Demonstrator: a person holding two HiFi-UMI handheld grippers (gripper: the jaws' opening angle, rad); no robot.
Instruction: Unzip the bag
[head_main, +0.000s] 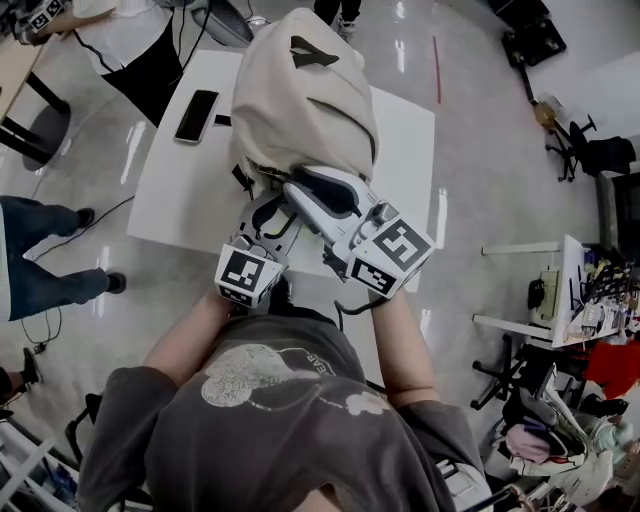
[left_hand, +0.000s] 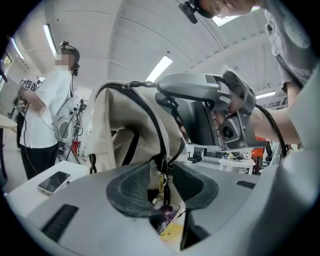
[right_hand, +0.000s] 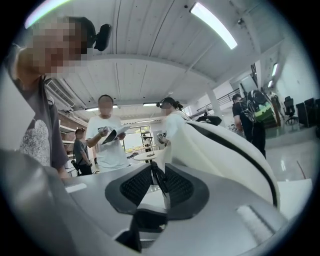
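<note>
Two released grips: left hand-held gripper (left_hand: 161, 172) has the zipper pull (left_hand: 159, 192) hanging loose between its jaws, right hand-held gripper (right_hand: 158, 175) a black strap (right_hand: 161, 187), so the bag (head_main: 300, 100), upright on the table (head_main: 190, 200), may sag and slip both.

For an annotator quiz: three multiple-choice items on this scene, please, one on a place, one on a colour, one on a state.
1. Where does the phone lie? A on the floor; B on the white table, beside the backpack; C on the backpack.
2. What colour is the backpack? A cream; B red; C navy.
3. How do the left gripper's jaws stand? A shut with nothing between; B clamped on the phone; C apart, the zip pull hanging between them.
Key: B, the head view shows it flat on the tabletop; A, its fabric is pale cream; C, the left gripper view shows a gap beside the pull.
</note>
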